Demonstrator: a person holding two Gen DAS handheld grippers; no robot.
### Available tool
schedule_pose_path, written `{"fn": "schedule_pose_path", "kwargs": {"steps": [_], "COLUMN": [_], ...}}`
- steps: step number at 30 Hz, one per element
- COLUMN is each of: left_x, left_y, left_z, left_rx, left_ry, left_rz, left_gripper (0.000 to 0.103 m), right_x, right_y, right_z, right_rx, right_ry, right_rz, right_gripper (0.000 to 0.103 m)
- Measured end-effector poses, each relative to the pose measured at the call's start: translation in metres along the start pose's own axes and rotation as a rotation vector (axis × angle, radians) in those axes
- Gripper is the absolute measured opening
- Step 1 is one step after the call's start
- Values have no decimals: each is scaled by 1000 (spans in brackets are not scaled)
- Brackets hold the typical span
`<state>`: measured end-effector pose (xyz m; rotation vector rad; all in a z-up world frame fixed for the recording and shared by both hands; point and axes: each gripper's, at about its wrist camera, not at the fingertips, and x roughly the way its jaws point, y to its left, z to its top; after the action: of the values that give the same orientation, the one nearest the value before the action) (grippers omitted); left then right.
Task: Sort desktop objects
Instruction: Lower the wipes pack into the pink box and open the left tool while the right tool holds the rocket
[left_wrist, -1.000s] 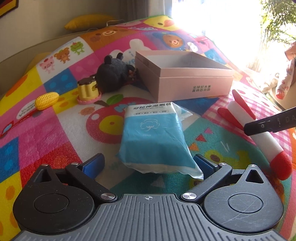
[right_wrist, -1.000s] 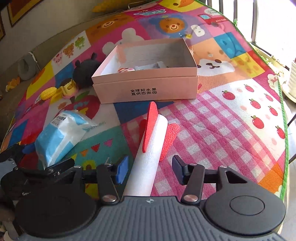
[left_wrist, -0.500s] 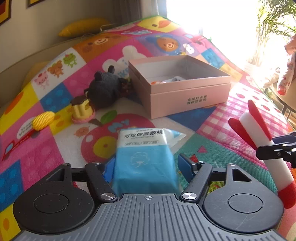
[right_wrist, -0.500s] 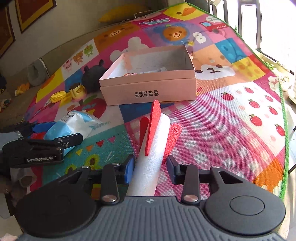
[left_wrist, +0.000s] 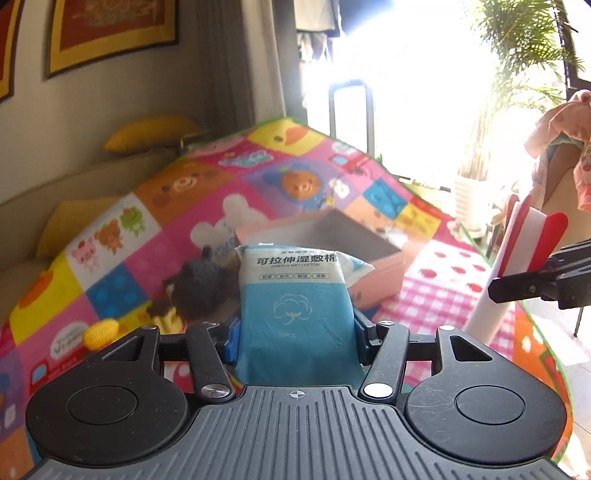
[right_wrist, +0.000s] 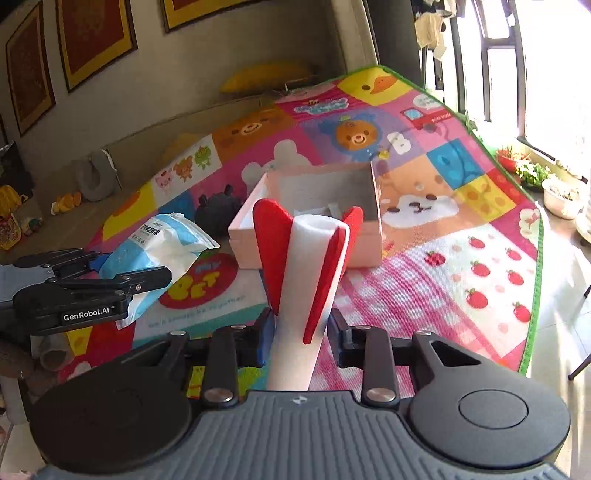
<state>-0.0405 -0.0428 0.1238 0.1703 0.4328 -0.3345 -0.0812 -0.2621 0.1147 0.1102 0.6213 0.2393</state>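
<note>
My left gripper (left_wrist: 295, 332) is shut on a blue cotton-pad pack (left_wrist: 295, 310) and holds it above the mat; the pack also shows in the right wrist view (right_wrist: 155, 251). My right gripper (right_wrist: 301, 334) is shut on a white foam rocket with red fins (right_wrist: 306, 273), lifted and pointing up; the rocket also shows at the right of the left wrist view (left_wrist: 517, 258). The open pink box (right_wrist: 306, 221) sits on the mat ahead of both, with small items inside. In the left wrist view the box (left_wrist: 373, 266) is partly hidden behind the pack.
A colourful play mat (right_wrist: 461, 240) covers the surface. A black plush toy (left_wrist: 199, 284), a yellow corn-shaped toy (left_wrist: 100, 334) and a small yellow toy partly hidden lie left of the box. Wall and cushions stand behind; bright windows and plants to the right.
Both grippers closed on their objects and lifted them off the mat: the left with the pack, the right with the rocket. Both views have tilted up toward the wall.
</note>
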Motion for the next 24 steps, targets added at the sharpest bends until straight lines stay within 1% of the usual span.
{"fn": "schedule_pose_path", "kwargs": {"steps": [2, 5, 7, 10, 13, 15, 17, 19, 21, 22, 23, 24], "left_x": [0, 17, 37, 75, 125, 159, 190, 207, 207, 199, 190, 180], "left_y": [-5, -10, -10, -8, -12, -18, -24, -24, -17, -10, -5, 2], "left_z": [19, 44, 58, 76, 86, 87, 84, 75, 65, 60, 56, 52], "left_rx": [22, 44, 23, -37, -77, -100, -104, -107, -131, -133, -130, -126], "left_ry": [-44, -78, -77, -49, -11, 15, 42, 72, 75, 59, 39, 16], "left_rz": [-1, -7, -20, -66, -107, -138, -170, -189, -197, -190, -168, -140], "left_gripper": [60, 60, 60, 60, 60, 60, 62, 78, 85, 89, 91, 96], "right_x": [-12, -22, -23, -23, -11, 3, 19, 33, 44, 50, 56, 62], "right_y": [0, -1, -4, -15, -32, -45, -56, -65, -70, -72, -72, -72], "right_z": [18, 44, 62, 82, 98, 107, 115, 122, 127, 129, 132, 135], "right_rx": [-22, -46, -55, -64, -60, -42, -26, -23, -22, -26, -34, -42], "right_ry": [-68, -156, -203, -267, -298, -288, -267, -248, -235, -227, -219, -209], "right_rz": [-6, -12, -14, -40, -61, -86, -101, -117, -128, -128, -125, -121], "right_gripper": [30, 30, 30, 30, 30, 30, 30, 30, 30, 30, 30, 30]}}
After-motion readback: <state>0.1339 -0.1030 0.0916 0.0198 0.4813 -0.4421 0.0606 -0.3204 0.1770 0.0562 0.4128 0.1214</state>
